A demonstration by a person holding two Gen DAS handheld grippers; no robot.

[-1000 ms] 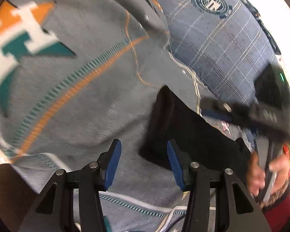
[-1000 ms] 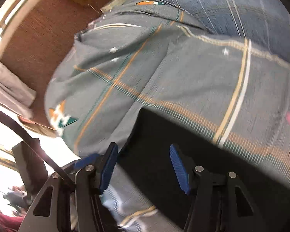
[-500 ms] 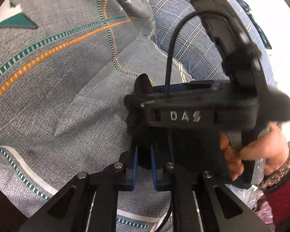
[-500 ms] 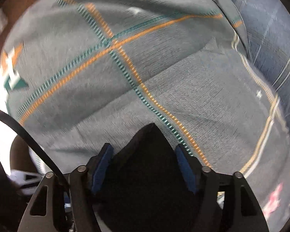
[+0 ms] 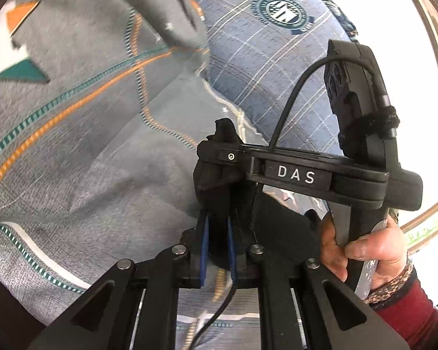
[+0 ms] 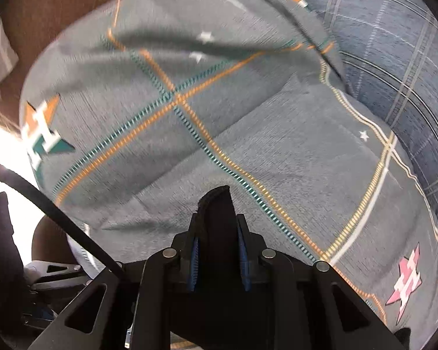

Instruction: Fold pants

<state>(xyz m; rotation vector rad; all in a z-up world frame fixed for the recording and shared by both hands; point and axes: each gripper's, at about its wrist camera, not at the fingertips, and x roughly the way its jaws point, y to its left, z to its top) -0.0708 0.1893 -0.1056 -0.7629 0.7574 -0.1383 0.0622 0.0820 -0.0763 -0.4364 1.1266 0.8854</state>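
The black pants [image 5: 219,151] lie on a grey bedcover with orange and teal stitched lines [image 5: 87,145]. My left gripper [image 5: 217,250] is shut on a bunched edge of the pants, blue pads pressed on the cloth. My right gripper crosses the left wrist view from the right, its finger [image 5: 295,172] clamped on the same bunch just above. In the right wrist view my right gripper [image 6: 217,250] is shut on a black fold of the pants [image 6: 216,213] that sticks up between the pads. Most of the pants is hidden under the grippers.
A blue plaid pillow with a round crest [image 5: 277,43] lies at the back right; it also shows in the right wrist view [image 6: 394,58]. A brown headboard [image 6: 58,8] stands at the far left. The person's hand in a red sleeve [image 5: 373,248] holds the right gripper.
Both grippers were open a second ago and have closed on the black pants. The right gripper swung in beside the left one, onto the same bunched edge.
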